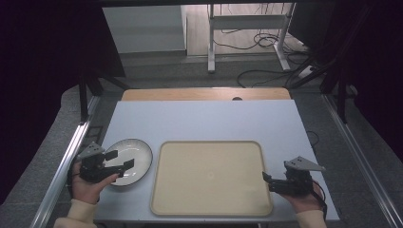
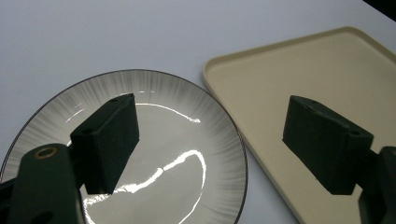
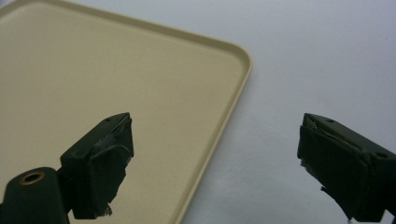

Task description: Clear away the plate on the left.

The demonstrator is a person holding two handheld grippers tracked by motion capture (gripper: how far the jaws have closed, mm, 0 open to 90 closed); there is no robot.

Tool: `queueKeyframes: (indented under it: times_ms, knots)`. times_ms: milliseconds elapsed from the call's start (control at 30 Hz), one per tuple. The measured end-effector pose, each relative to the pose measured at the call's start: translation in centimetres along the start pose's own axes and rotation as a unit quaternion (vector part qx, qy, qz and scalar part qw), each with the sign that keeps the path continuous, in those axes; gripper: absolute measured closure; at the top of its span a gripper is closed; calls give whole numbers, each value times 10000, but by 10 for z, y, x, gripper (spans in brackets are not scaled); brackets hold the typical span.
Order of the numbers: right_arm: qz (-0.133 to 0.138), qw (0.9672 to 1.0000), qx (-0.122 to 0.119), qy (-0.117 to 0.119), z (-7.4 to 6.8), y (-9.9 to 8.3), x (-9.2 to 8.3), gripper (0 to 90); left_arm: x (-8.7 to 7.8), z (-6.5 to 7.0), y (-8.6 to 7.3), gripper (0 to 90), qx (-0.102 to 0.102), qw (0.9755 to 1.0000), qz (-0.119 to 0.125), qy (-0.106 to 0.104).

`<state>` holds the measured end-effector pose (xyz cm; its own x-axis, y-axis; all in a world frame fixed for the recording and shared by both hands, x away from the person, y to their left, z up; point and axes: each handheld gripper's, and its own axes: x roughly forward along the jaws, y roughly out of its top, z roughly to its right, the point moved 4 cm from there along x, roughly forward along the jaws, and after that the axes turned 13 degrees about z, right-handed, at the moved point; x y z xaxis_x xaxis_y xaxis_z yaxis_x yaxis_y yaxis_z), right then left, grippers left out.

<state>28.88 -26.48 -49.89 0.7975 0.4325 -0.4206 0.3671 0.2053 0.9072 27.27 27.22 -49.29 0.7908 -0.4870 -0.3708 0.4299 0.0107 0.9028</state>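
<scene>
The plate (image 1: 127, 161) sits just left of the beige tray (image 1: 211, 178), the left gripper (image 1: 119, 160) hovering over it with jaws spread, while the right gripper (image 1: 266, 179), also spread and empty, hangs at the tray's right edge.

The table (image 1: 199, 118) lies bare from 10 to 2 o'clock, open passage for either hand-held gripper. The beige tray (image 1: 211, 178) takes the centre, low-rimmed, its floor bare. At 9 o'clock the plate (image 1: 138, 154) sits just beside the tray's rim, a narrow strip of table between them.
</scene>
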Motion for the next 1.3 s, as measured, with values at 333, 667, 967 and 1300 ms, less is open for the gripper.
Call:
queueKeyframes:
  times_ms: [333, 667, 967, 1300]
  knots:
    - [159, 9999, -13, -26, 1, 2, -3, 137, 0, -1, 1, 187, -42, 10000, 28, 20]
    - [147, 9999, -8, -88, 1, 1, -3, 145, 4, 0, 1, 195, -20, 10000, -31, -29]
    - [135, 9998, -162, 46, -2, 2, 4, 151, 5, -4, 3, 209, -50, 10000, -61, 35]
    - [81, 9999, -140, -15, 2, -2, 0, 153, 8, -10, 5, 216, -81, 9998, -80, 138]
